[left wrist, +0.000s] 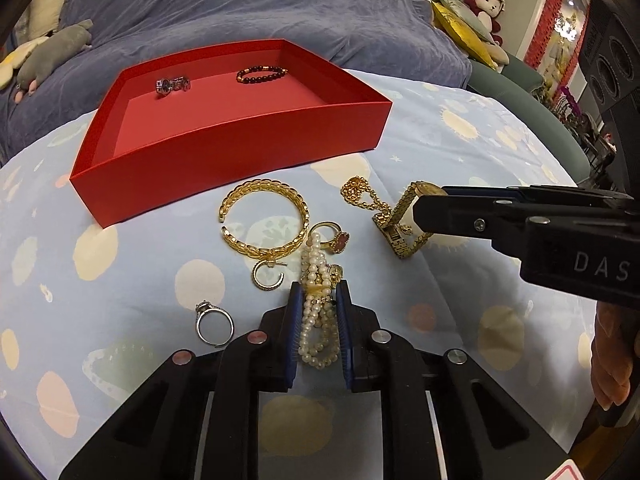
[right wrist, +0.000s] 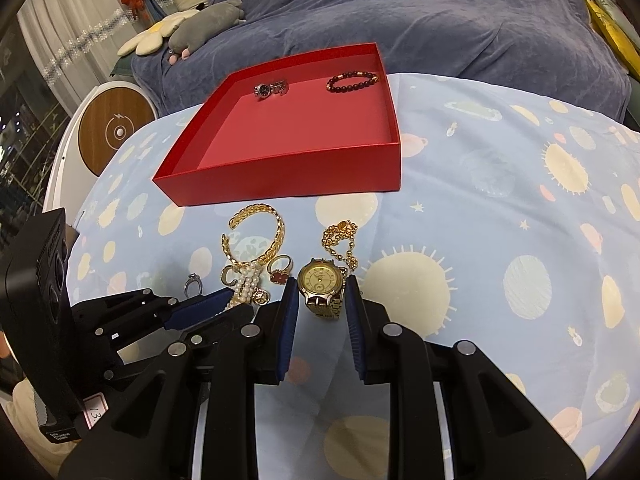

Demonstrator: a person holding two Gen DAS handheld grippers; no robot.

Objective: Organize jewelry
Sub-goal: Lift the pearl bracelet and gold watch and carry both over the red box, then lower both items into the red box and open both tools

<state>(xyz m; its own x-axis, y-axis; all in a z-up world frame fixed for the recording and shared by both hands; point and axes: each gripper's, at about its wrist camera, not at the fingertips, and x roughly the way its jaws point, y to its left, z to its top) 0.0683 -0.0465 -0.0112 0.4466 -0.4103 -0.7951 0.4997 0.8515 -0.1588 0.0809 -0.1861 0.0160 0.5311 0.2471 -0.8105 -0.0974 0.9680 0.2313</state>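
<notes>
A red tray (left wrist: 224, 148) (right wrist: 288, 172) holds a silver watch (left wrist: 173, 85) (right wrist: 272, 89) and a dark bead bracelet (left wrist: 261, 75) (right wrist: 352, 80). In front of it lie a gold cuff bracelet (left wrist: 266, 220) (right wrist: 256, 240), gold chain (left wrist: 360, 192) (right wrist: 340, 240), red-stone ring (left wrist: 334, 238) (right wrist: 280, 270), gold hoop earring (left wrist: 268, 276) and silver ring (left wrist: 214, 326) (right wrist: 193, 283). My left gripper (left wrist: 319, 296) (right wrist: 224, 304) is shut on the pearl bracelet (left wrist: 318, 304) (right wrist: 246, 286). My right gripper (right wrist: 322, 288) (left wrist: 430, 204) straddles the gold watch (right wrist: 322, 286) (left wrist: 404, 220), pads touching its sides.
The work surface is a light blue patterned sheet (left wrist: 460, 152) (right wrist: 500, 160). A blue blanket (left wrist: 240, 4) with plush toys (left wrist: 48, 52) lies behind the tray. A round wooden device (right wrist: 116, 132) sits off the left edge. A speaker (left wrist: 612, 60) stands right.
</notes>
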